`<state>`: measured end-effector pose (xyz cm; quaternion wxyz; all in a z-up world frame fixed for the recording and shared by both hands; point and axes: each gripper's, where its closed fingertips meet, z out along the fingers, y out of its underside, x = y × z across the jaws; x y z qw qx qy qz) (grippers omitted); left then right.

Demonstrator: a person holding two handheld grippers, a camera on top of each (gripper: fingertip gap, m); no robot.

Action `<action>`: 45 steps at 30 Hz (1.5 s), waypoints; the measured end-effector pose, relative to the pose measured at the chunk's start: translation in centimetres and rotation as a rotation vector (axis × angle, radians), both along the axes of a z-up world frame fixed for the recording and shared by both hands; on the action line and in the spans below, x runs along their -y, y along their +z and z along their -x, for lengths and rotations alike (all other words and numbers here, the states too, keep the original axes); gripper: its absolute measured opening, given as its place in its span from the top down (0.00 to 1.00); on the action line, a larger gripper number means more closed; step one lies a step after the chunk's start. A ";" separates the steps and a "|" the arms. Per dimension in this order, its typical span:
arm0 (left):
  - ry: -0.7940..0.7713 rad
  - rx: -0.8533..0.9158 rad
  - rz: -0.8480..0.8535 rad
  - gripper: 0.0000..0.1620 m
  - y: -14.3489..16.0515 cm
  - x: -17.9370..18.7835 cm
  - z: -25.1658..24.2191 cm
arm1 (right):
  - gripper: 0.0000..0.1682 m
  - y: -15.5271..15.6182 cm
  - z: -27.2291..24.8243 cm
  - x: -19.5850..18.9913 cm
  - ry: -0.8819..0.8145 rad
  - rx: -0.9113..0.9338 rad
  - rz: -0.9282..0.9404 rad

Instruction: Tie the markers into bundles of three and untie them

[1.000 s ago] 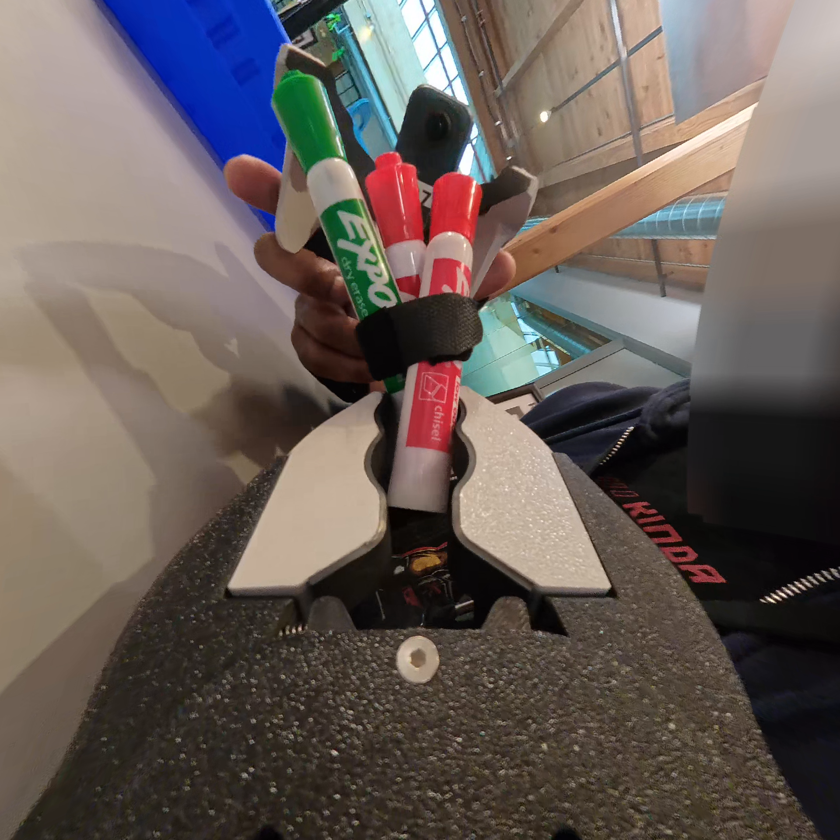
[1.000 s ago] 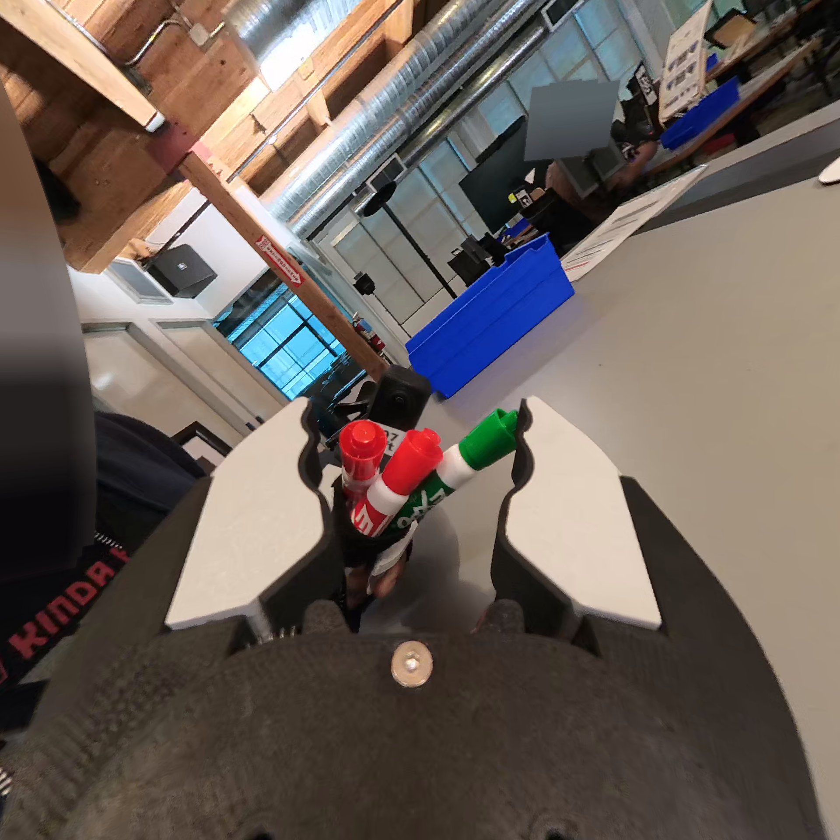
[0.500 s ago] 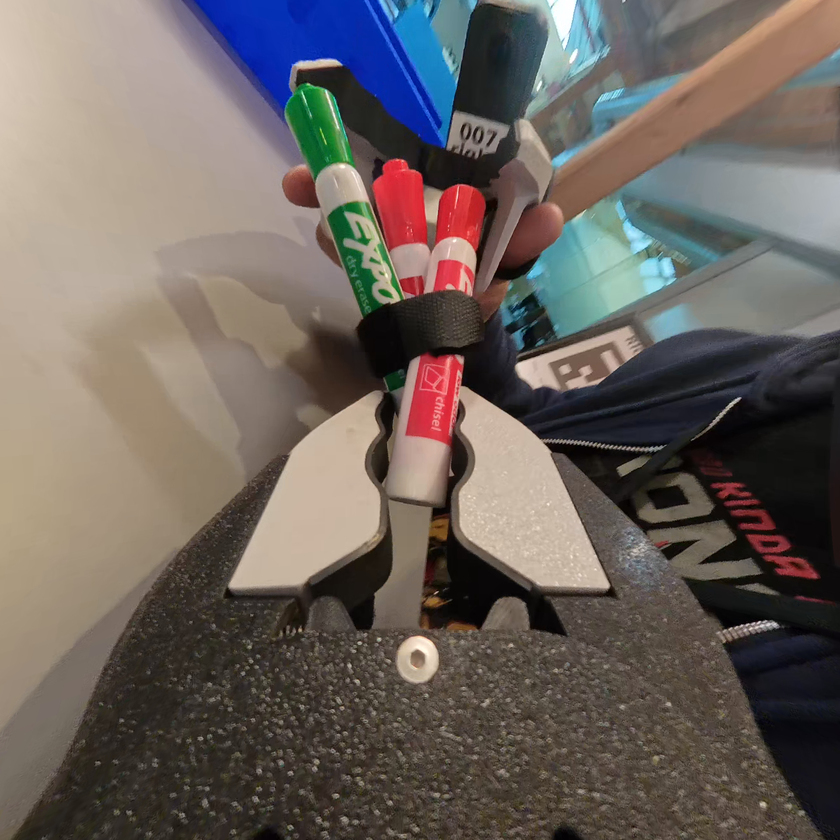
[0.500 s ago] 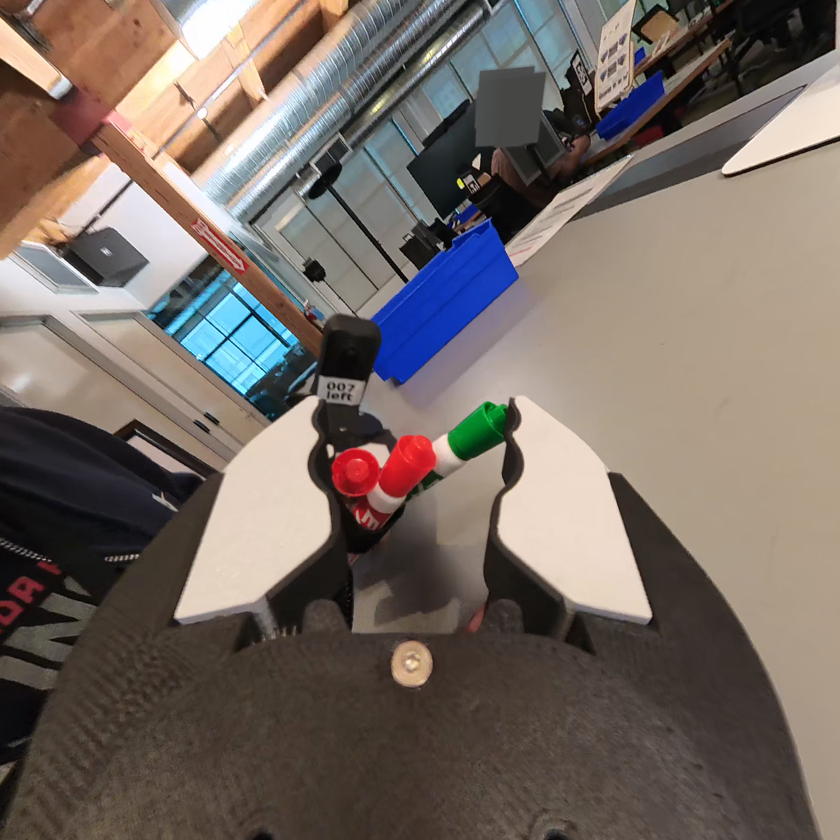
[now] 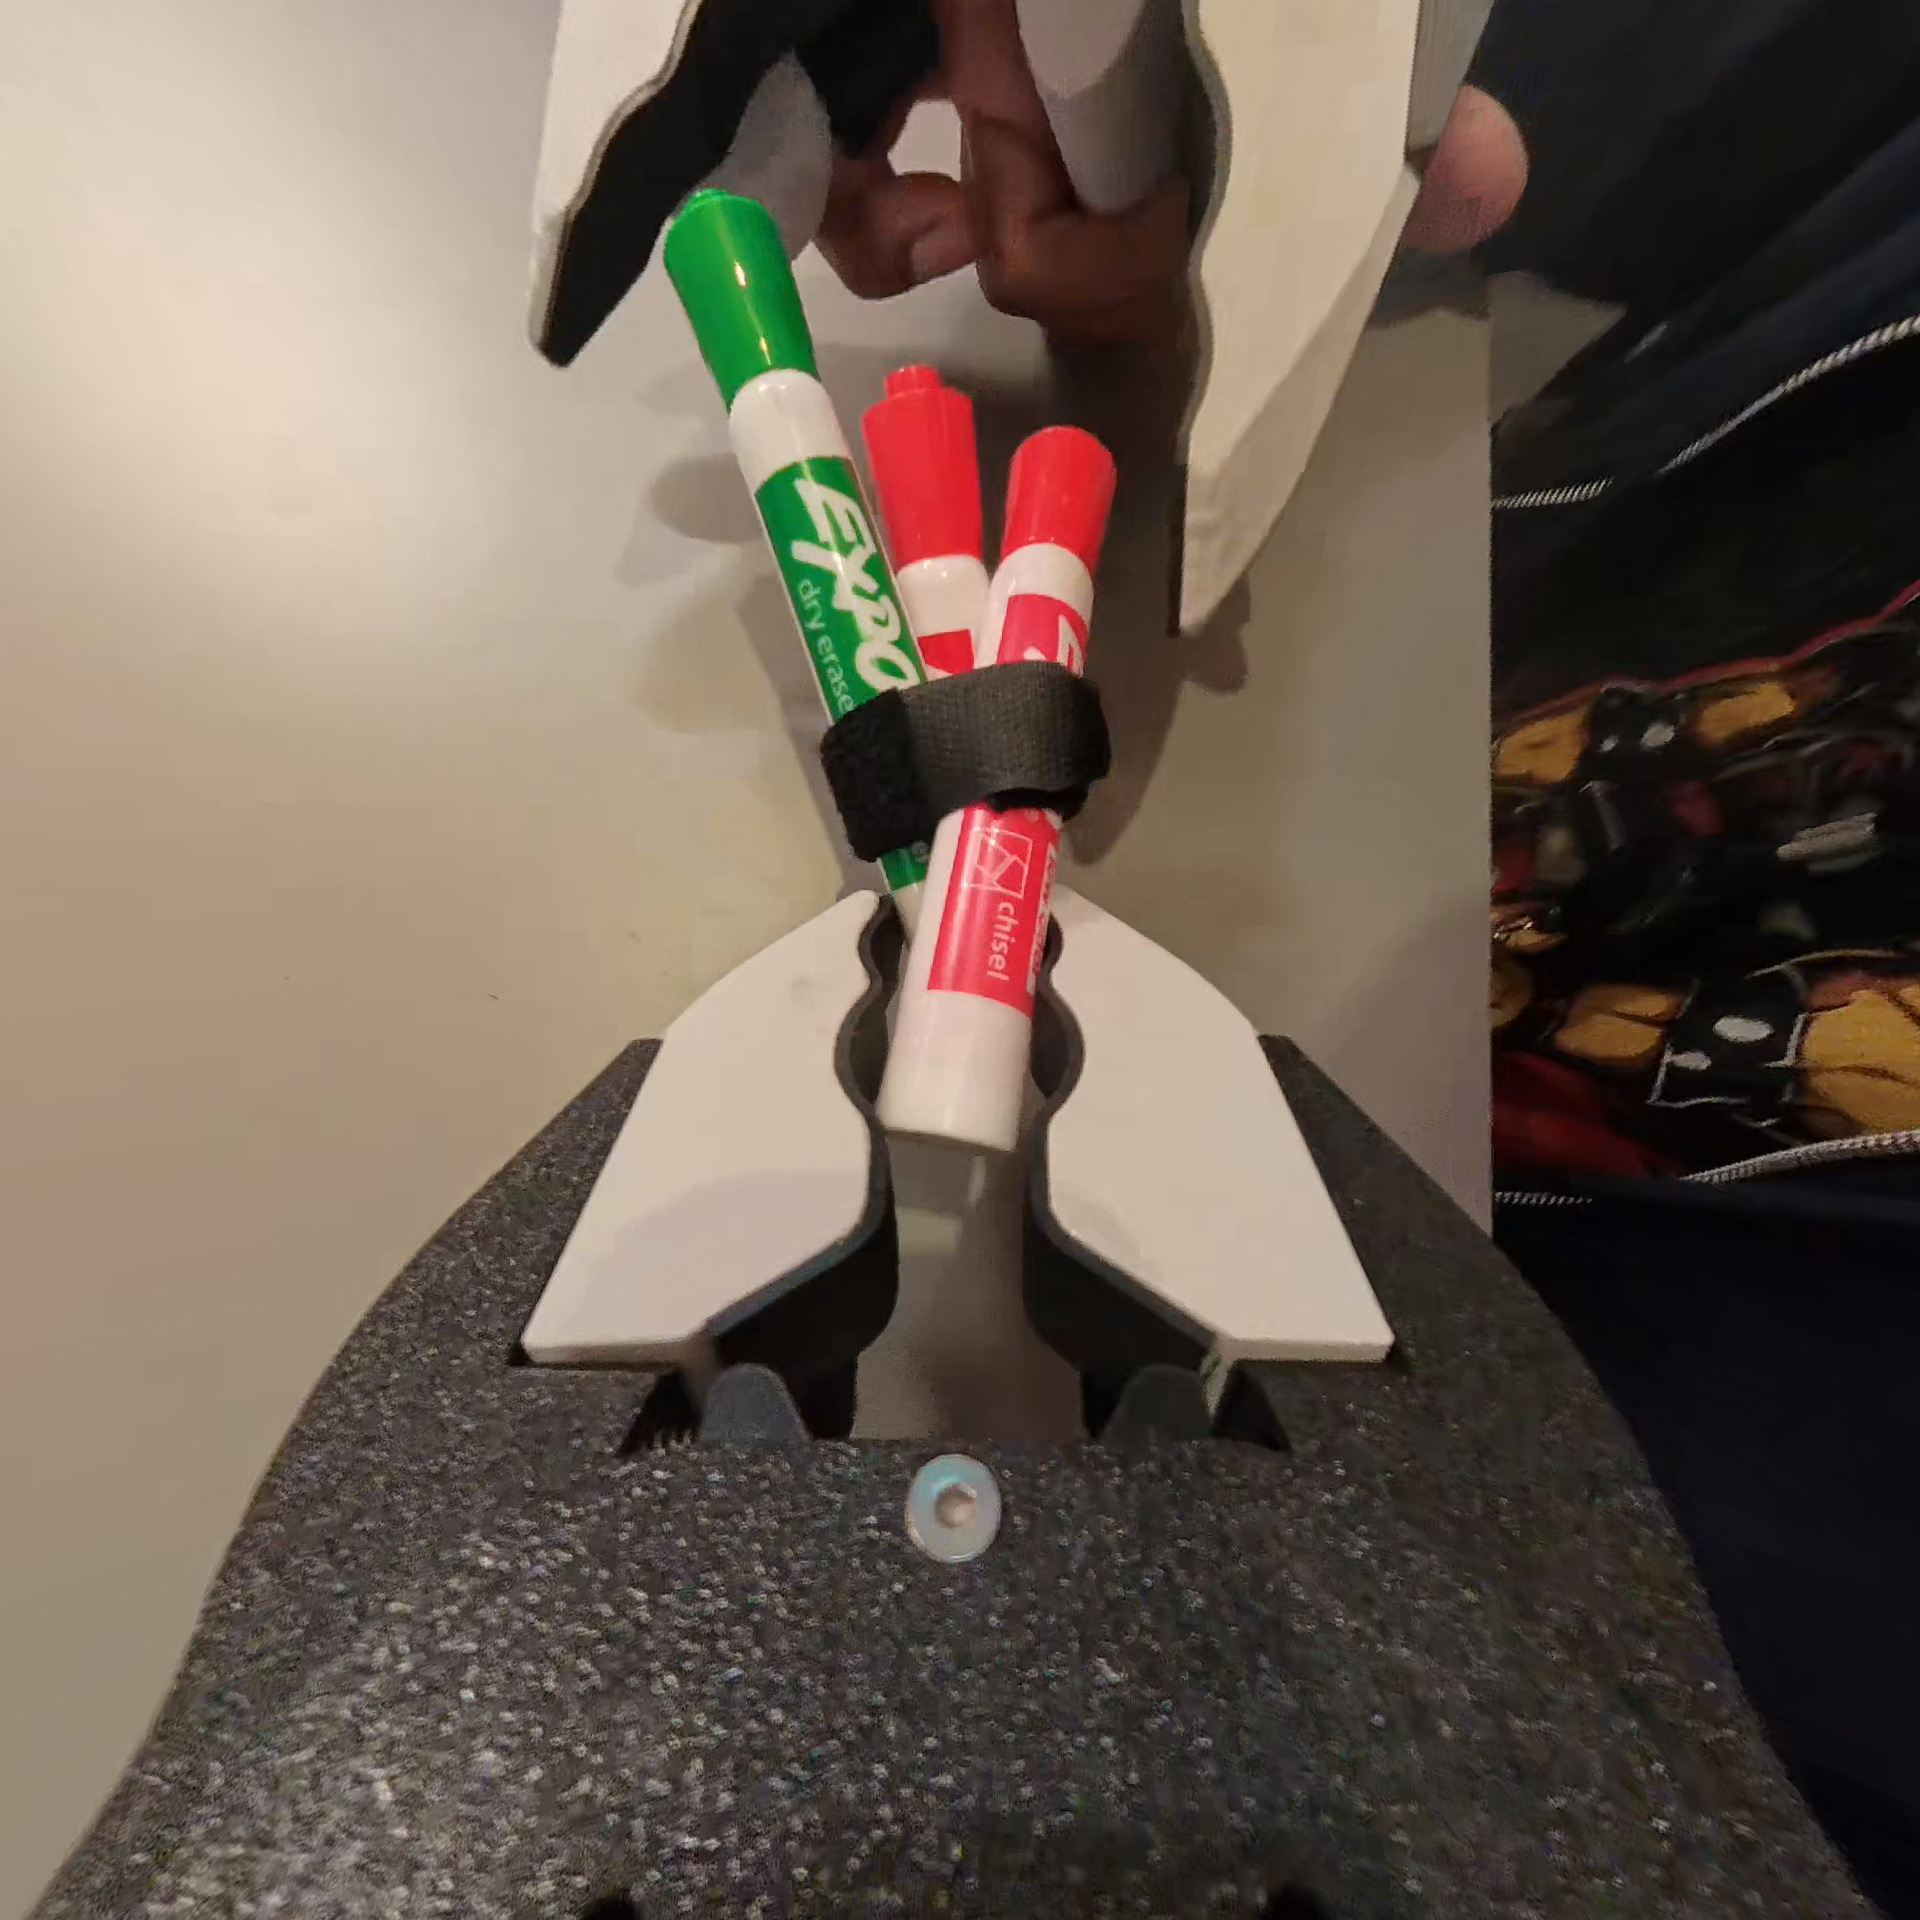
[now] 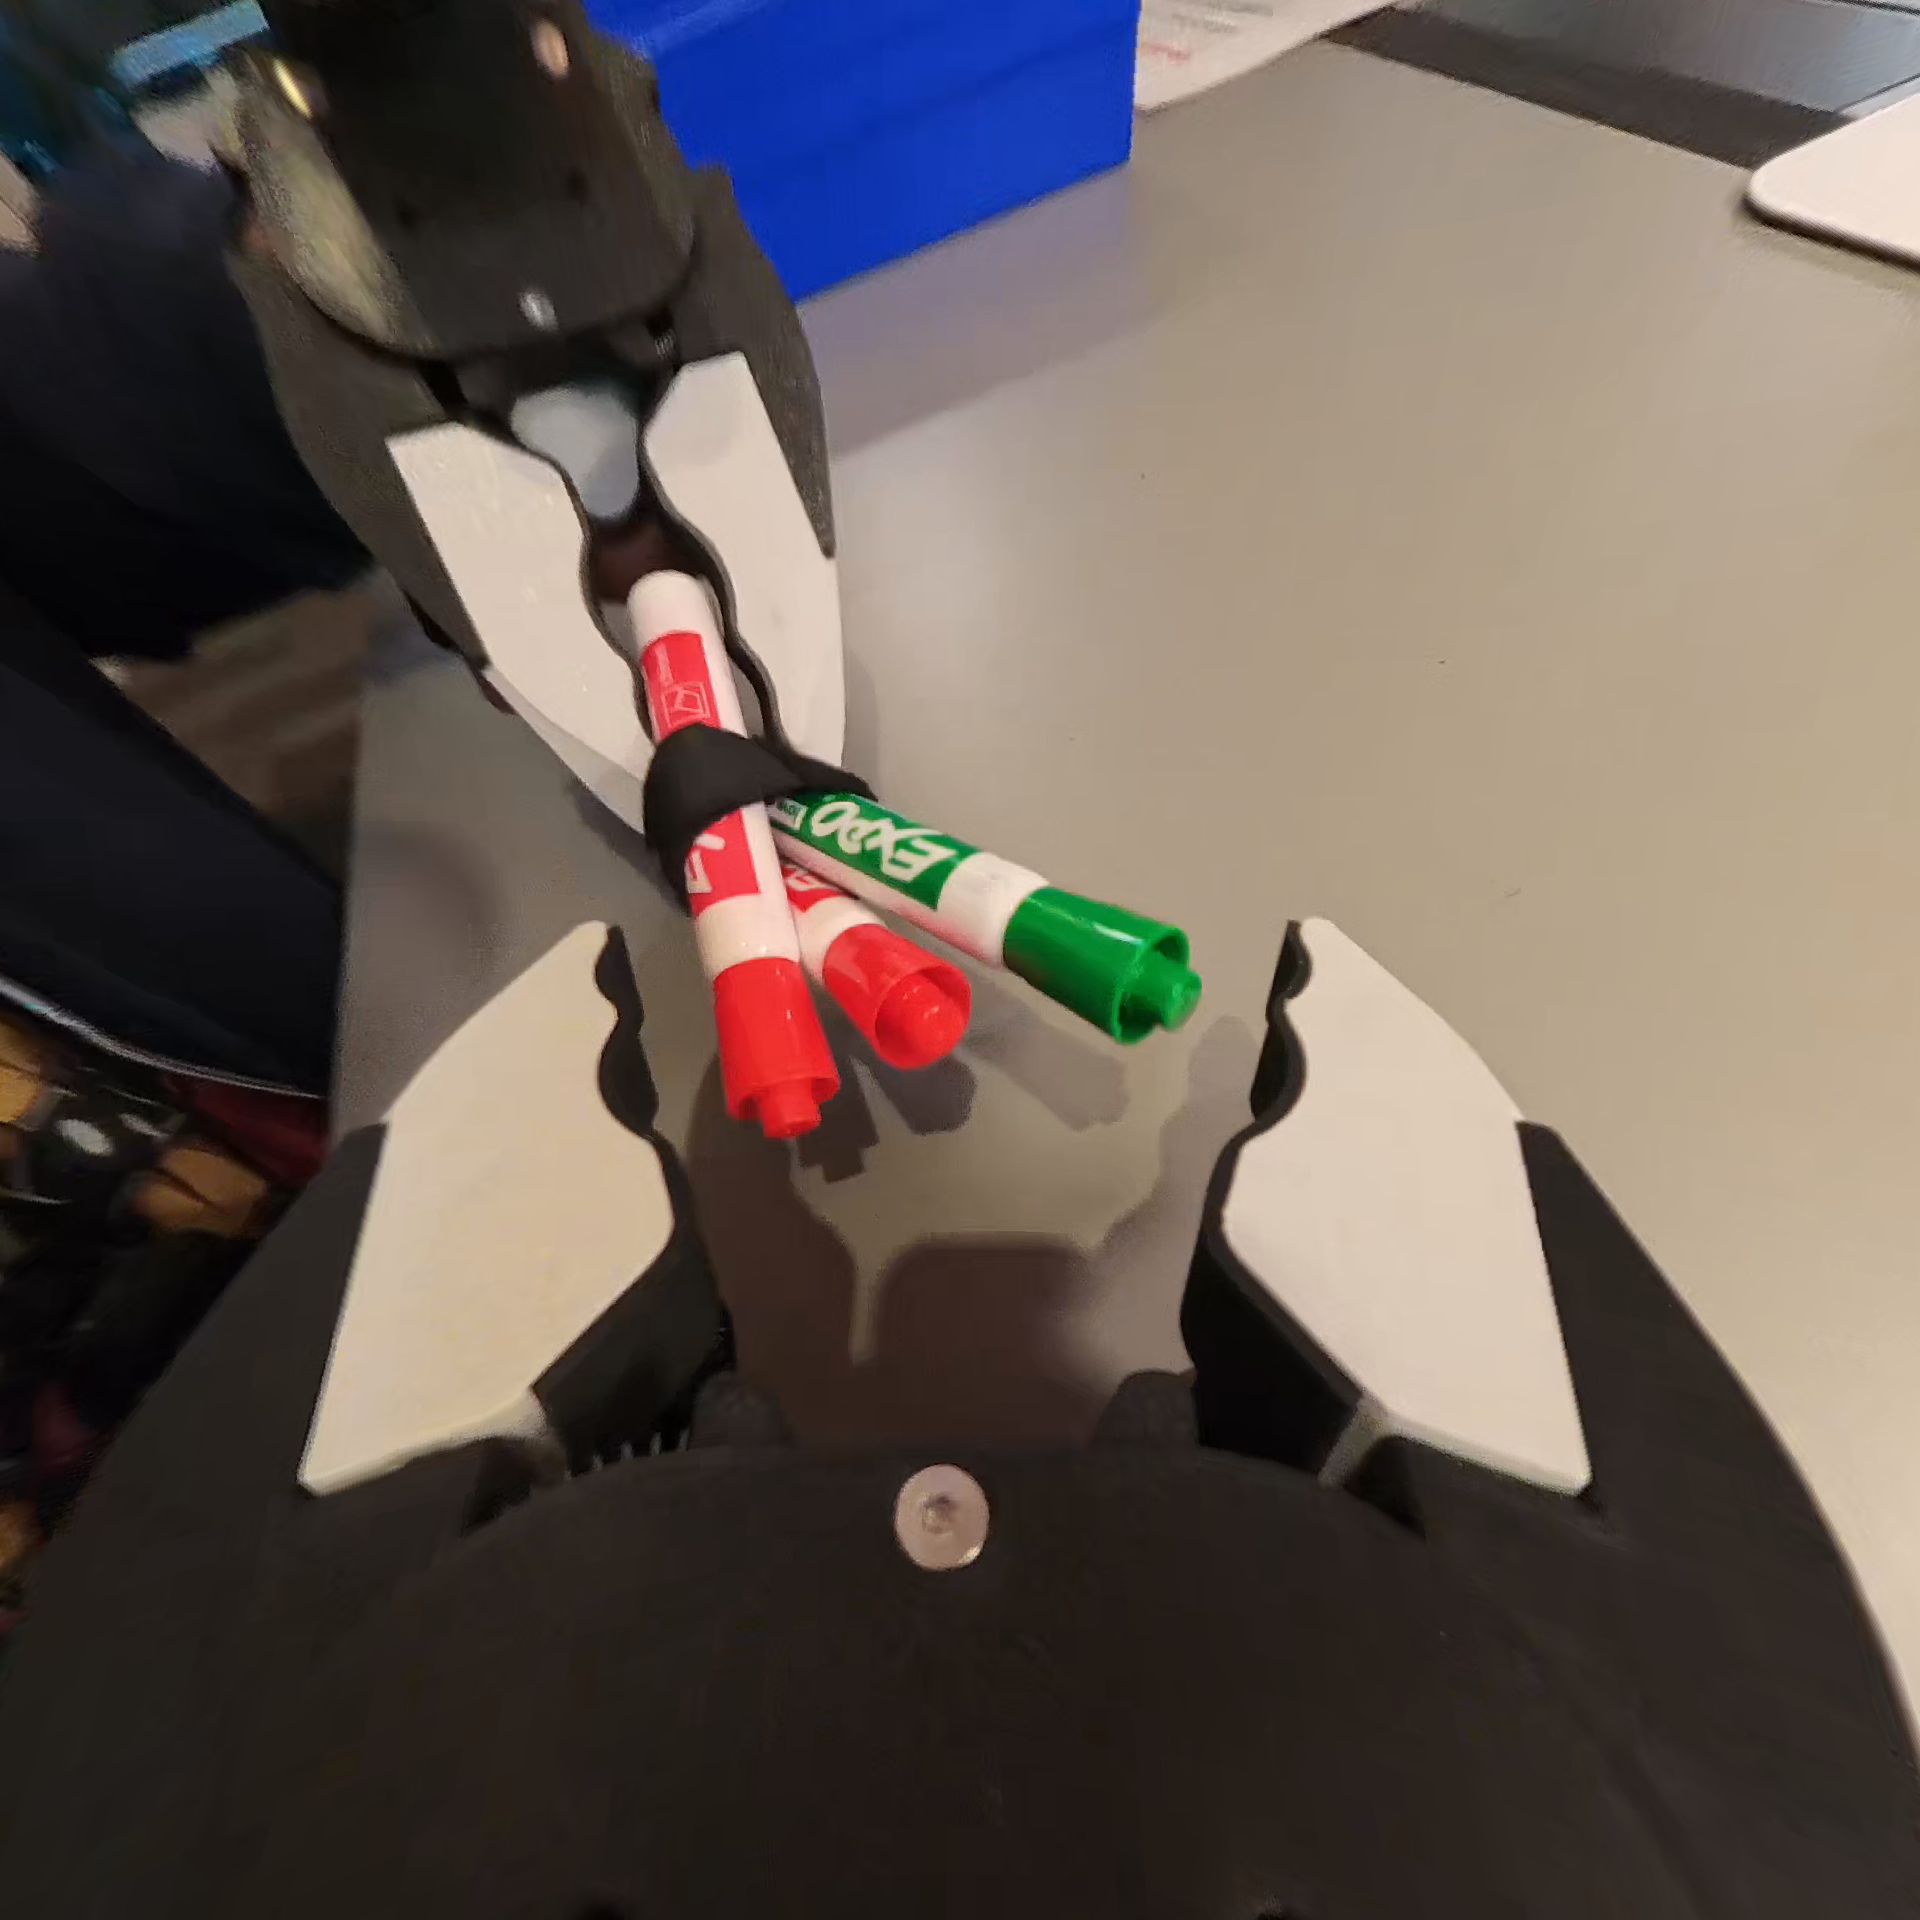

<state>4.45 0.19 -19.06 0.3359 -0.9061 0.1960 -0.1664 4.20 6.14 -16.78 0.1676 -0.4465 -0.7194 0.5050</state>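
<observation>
A bundle of three markers, one green (image 5: 774, 416) and two red (image 5: 971, 977), is bound by a black strap (image 5: 966, 753). My left gripper (image 5: 966, 914) is shut on the bundle's tail end, below the strap. In the right wrist view the left gripper (image 6: 727, 779) holds the bundle slanting down, caps low over the grey table (image 6: 1455, 623). I cannot tell whether the caps touch it. My right gripper (image 6: 948, 935) is open, its fingertips on either side of the green marker's (image 6: 1091, 961) and red markers' (image 6: 774, 1023) caps, gripping nothing. A hand holds it.
A blue bin (image 6: 883, 125) stands on the table behind the left gripper. A white flat object (image 6: 1839, 187) and a paper sheet (image 6: 1226, 42) lie at the far right. The person's dark clothing (image 6: 156, 831) is at the table's left edge.
Both grippers have tilted down from facing the room to facing the table. The bundle has come down close over the table. The left stays shut on it and the right stays open.
</observation>
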 end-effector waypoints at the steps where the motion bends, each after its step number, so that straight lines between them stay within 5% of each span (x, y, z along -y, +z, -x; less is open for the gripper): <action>1: -0.019 -0.021 0.005 0.86 -0.1 0.0 0.2 | 0.32 -0.4 0.2 0.1 -0.005 -0.001 -0.049; 7: -0.040 -0.074 0.016 0.85 -1.1 -0.4 1.4 | 0.43 -2.4 0.9 -0.3 -0.068 0.006 -0.257; 16: 0.000 -0.131 0.037 0.77 -2.7 -0.2 2.5 | 0.68 -2.9 0.3 -0.1 -0.051 0.054 -0.245; 31: -0.042 -0.211 -0.004 0.76 -3.3 -0.2 2.6 | 0.72 -3.4 -0.2 0.5 -0.002 0.081 -0.246; 35: -0.034 -0.051 -0.073 0.88 -0.8 -0.6 2.6 | 0.74 -3.0 -0.1 0.4 -0.008 0.075 -0.202; 45: -0.047 -0.071 -0.027 0.88 -2.3 -0.4 2.8 | 0.66 -2.9 -0.3 -0.4 0.063 0.034 -0.311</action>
